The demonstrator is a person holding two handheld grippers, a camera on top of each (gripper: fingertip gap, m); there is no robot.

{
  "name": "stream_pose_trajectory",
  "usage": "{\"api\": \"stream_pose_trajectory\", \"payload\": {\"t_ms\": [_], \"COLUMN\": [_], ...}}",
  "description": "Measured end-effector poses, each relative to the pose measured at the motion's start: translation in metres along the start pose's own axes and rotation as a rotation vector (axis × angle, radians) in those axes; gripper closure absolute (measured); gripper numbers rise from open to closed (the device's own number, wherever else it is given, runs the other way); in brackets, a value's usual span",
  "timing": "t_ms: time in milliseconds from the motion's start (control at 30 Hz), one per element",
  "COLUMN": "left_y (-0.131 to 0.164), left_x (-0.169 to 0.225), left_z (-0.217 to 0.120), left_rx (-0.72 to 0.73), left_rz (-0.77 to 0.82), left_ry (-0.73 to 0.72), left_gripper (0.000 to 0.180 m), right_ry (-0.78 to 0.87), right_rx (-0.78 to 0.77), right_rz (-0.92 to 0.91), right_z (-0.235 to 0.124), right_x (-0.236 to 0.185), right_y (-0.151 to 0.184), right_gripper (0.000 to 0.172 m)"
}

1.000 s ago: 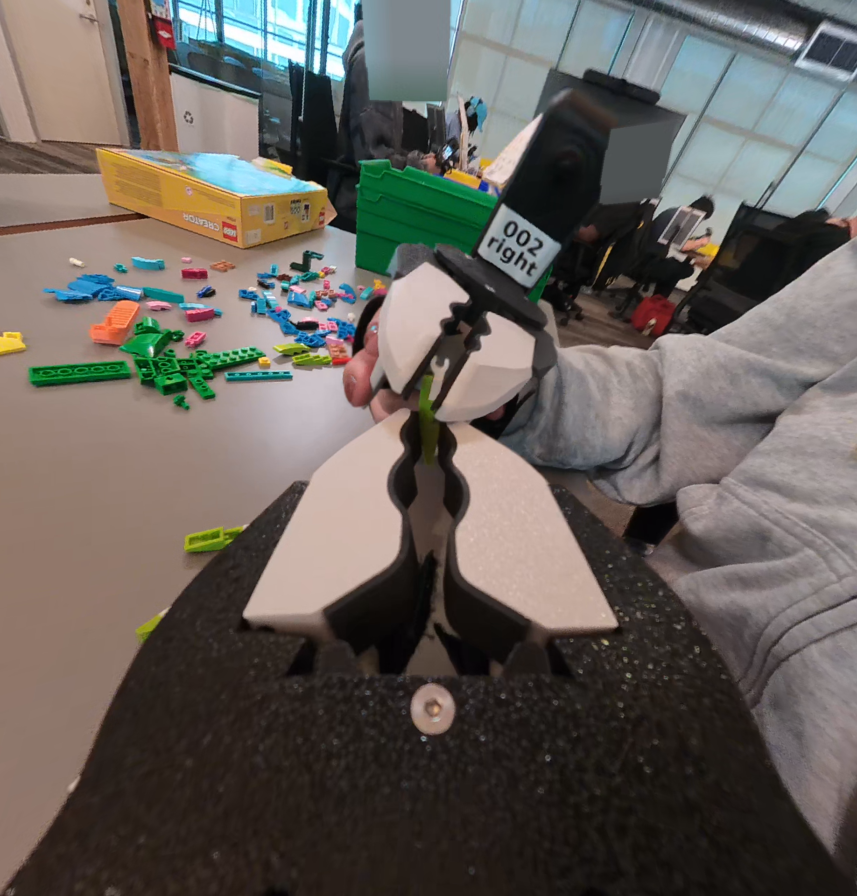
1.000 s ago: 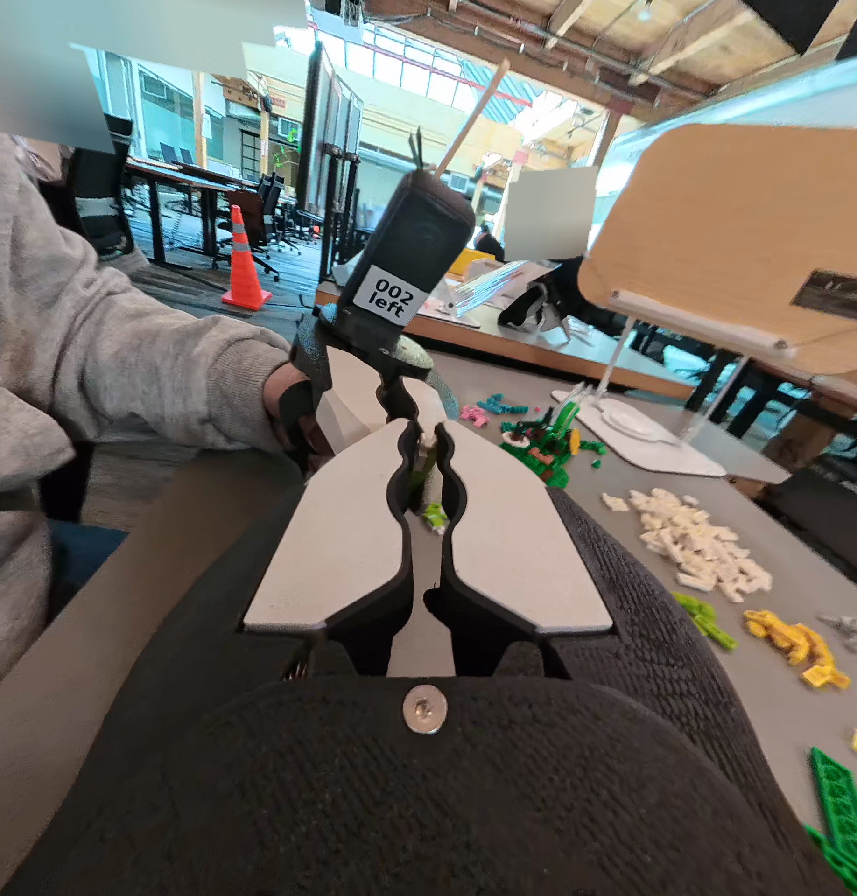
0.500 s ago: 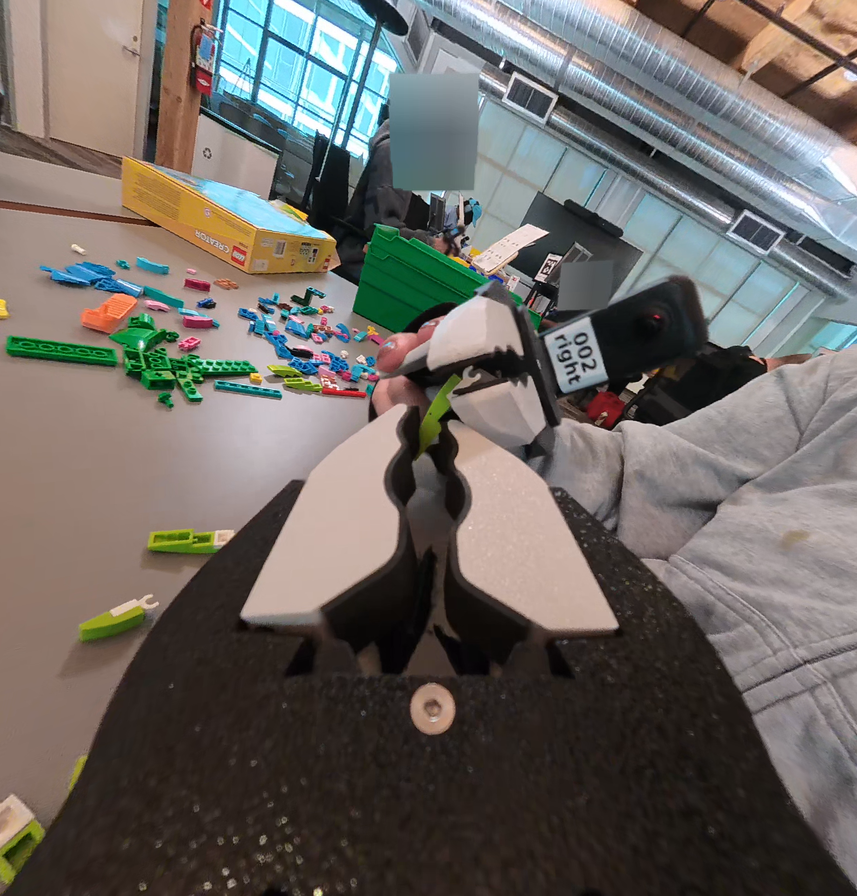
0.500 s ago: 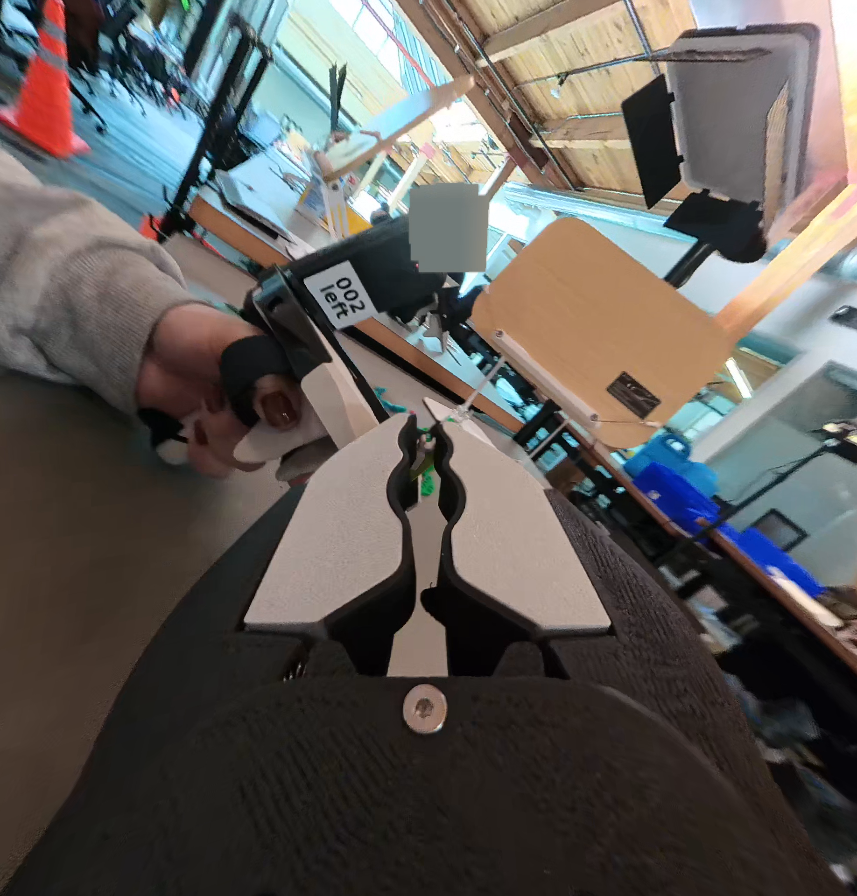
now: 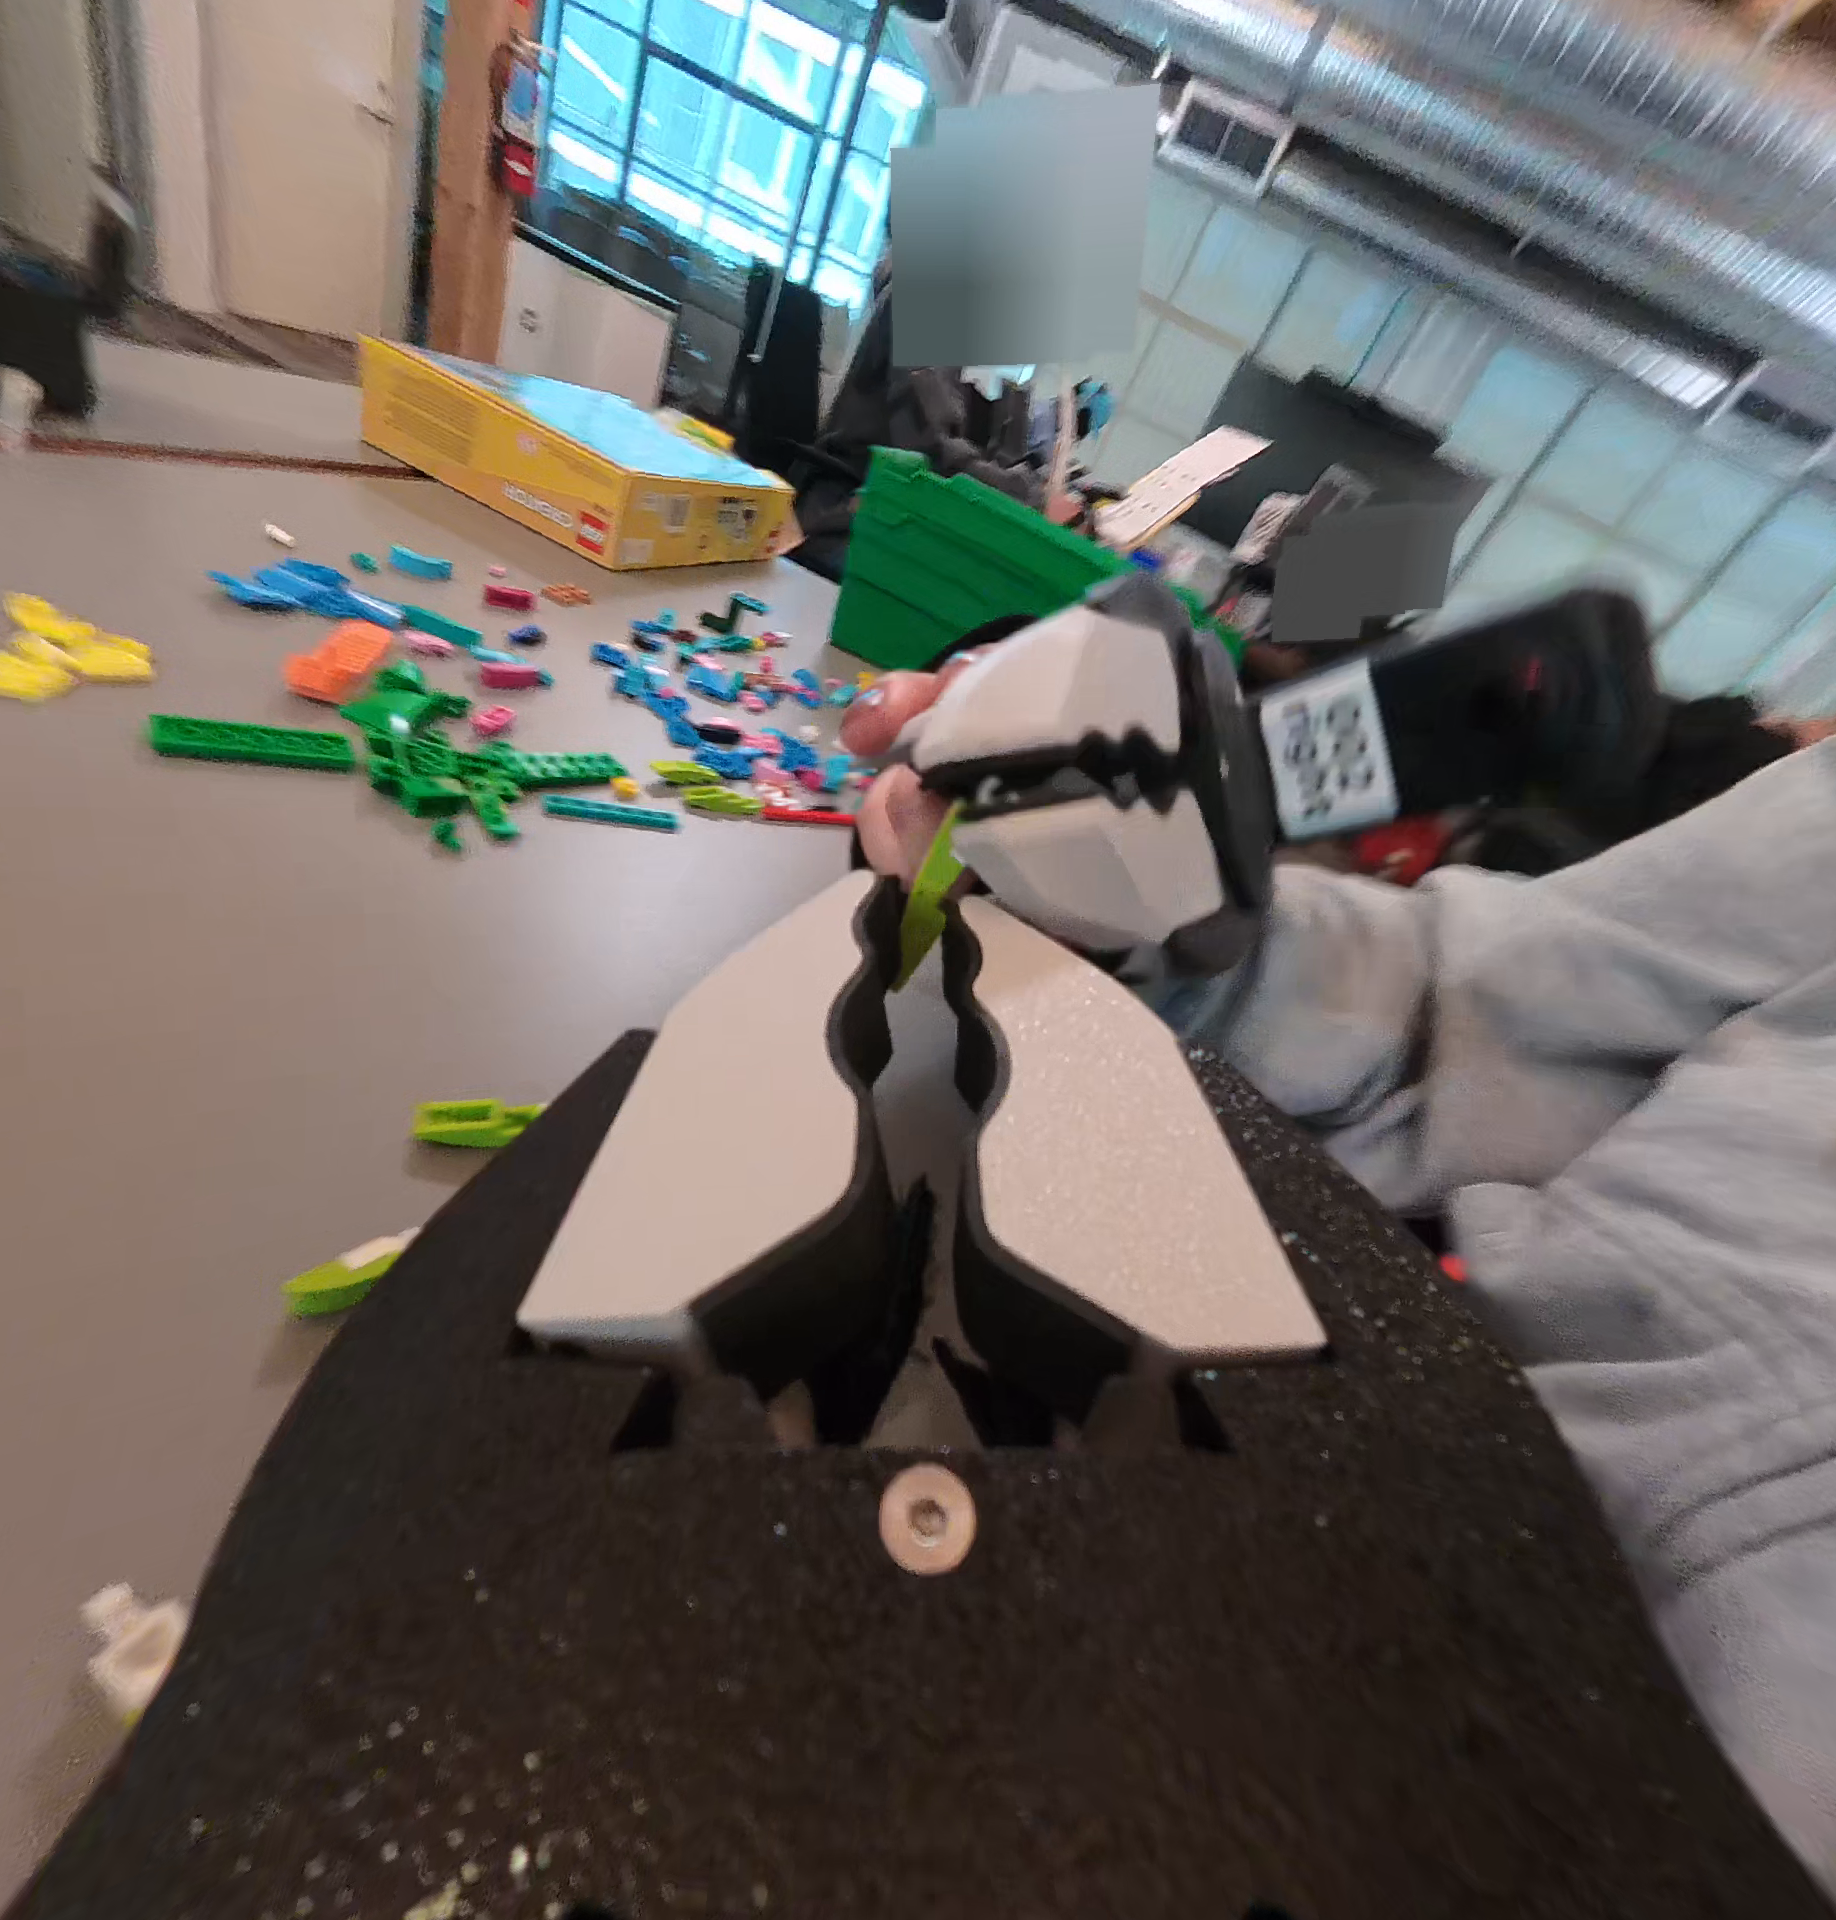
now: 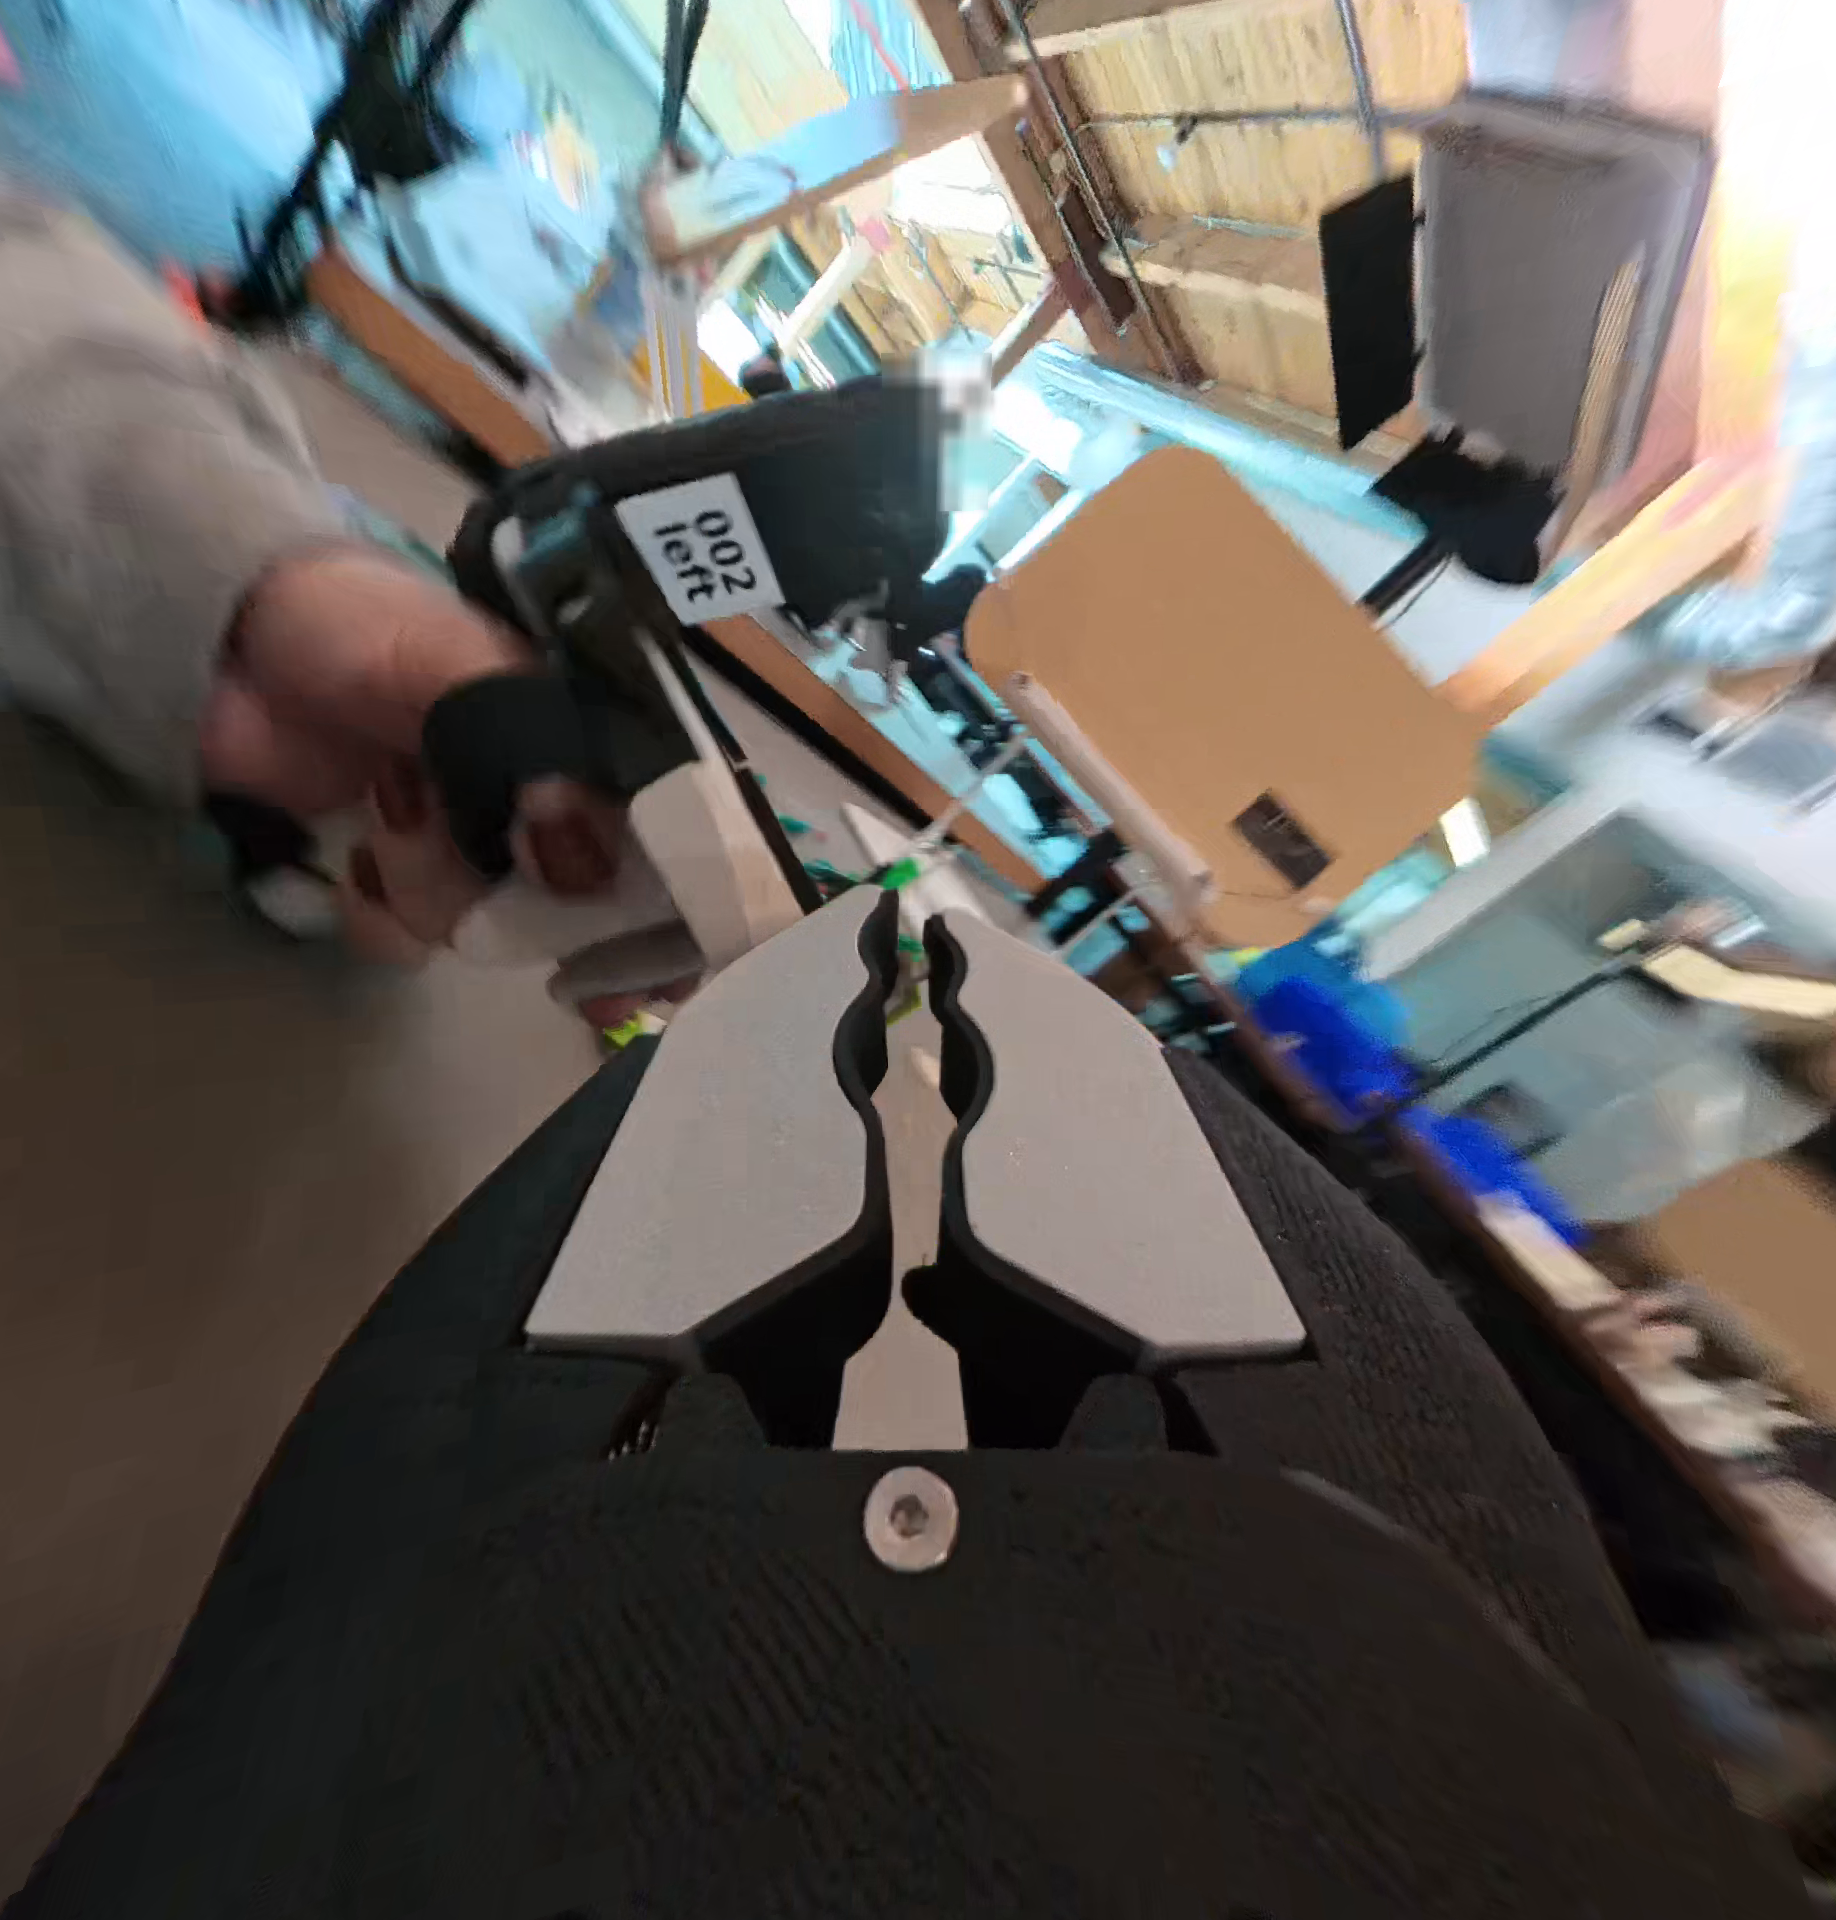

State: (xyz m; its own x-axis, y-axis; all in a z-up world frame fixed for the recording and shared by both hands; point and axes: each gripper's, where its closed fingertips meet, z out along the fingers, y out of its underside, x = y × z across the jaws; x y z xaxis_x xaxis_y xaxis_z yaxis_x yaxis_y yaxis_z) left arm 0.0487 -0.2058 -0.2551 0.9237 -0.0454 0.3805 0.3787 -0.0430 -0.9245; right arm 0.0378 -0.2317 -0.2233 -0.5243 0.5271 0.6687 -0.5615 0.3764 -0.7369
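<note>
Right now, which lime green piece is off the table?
The thin lime green plate, up between both grippers' fingertips. The other lime pieces lie flat on the table.

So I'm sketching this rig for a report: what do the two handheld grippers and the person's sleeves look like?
Both grippers, left and right, have pale grey wedge-shaped fingers with wavy black inner pads, on a rough black body with one silver screw. Each carries a black camera block bearing a white label. The sleeves are light grey fleece.
</note>
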Motion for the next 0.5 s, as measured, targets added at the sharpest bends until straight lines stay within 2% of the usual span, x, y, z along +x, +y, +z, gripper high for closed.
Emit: {"api": "stream_pose_trajectory", "payload": {"t_ms": [67,167,333,500], "left_y": [0.003,0.000,-0.010,-0.011], "left_x": [-0.008,-0.025,-0.038,-0.042], "left_z": [0.001,-0.006,-0.018,-0.022], "left_rx": [-0.048,-0.126,-0.122,-0.175], "left_rz": [0.198,0.534,0.657,0.837], "left_ry": [-0.131,-0.370,-0.522,-0.622], "left_gripper": [0.173,0.173,0.173,0.173], "right_ry": [-0.050,-0.071,-0.164,-0.229], "right_rx": [0.008,0.044,0.007,-0.060], "right_rz": [0.200,0.393,0.636,0.818], "right_z": [-0.001,-0.005,-0.005,0.005], "right_x": [0.003,0.012,0.011,-0.002], "right_y": [0.008,0.010,0.021,0.028], "right_gripper": [0.167,0.164,0.149,0.147]}}
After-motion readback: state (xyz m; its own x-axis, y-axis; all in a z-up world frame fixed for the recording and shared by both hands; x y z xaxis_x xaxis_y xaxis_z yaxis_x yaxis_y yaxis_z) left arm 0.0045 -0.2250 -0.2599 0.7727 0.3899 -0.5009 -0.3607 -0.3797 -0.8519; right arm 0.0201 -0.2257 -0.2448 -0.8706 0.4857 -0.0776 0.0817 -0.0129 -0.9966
